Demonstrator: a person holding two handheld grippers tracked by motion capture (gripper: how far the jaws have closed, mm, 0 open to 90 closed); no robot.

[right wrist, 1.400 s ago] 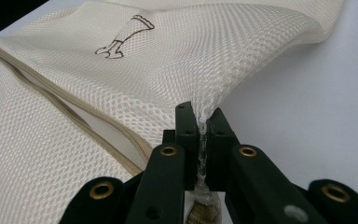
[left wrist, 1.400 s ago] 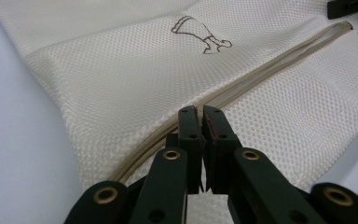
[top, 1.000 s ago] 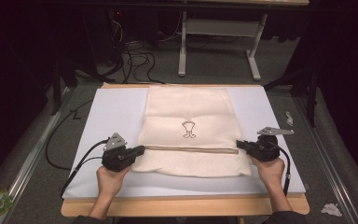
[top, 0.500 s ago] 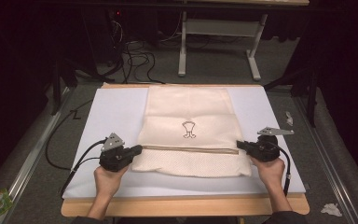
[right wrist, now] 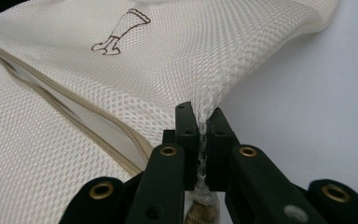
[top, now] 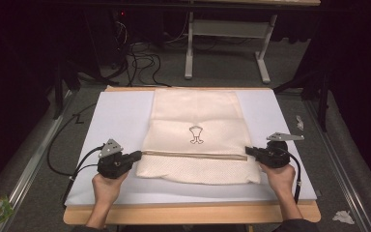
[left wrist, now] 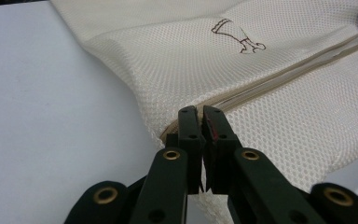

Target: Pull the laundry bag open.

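1. A wooden surface (top: 193, 212) carries a white sheet (top: 121, 116) that covers nearly all of it, leaving a strip of bare wood along the near edge

2. A cream mesh bag (top: 195, 111) lies flat in the middle of the white sheet, its far end reaching the far edge of the surface and its near end stopping short of the near edge of the sheet

3. A beige zipper (top: 193, 153) runs across the bag from side to side in its nearer part, and looks closed in the high view; in the right gripper view it bows a little where the mesh is pulled up

4. A person's two hands come in from the near side; the left hand (top: 107, 186) holds the left gripper (top: 139, 154) at the bag's left edge, level with the zipper

5. The right hand (top: 281, 176) holds the right gripper (top: 247, 150) at the bag's right edge, at the other end of the same zipper line

6. In the left gripper view the jaws are clenched right at the end of the zipper, pads together; whether any mesh is caught between them cannot be told

7. In the right gripper view the jaws are clenched on a pinch of the bag's mesh, which rises in a small peak between the pads

8. A small dark brown printed figure (top: 196, 135) sits on the bag just beyond the zipper, near the middle of its width
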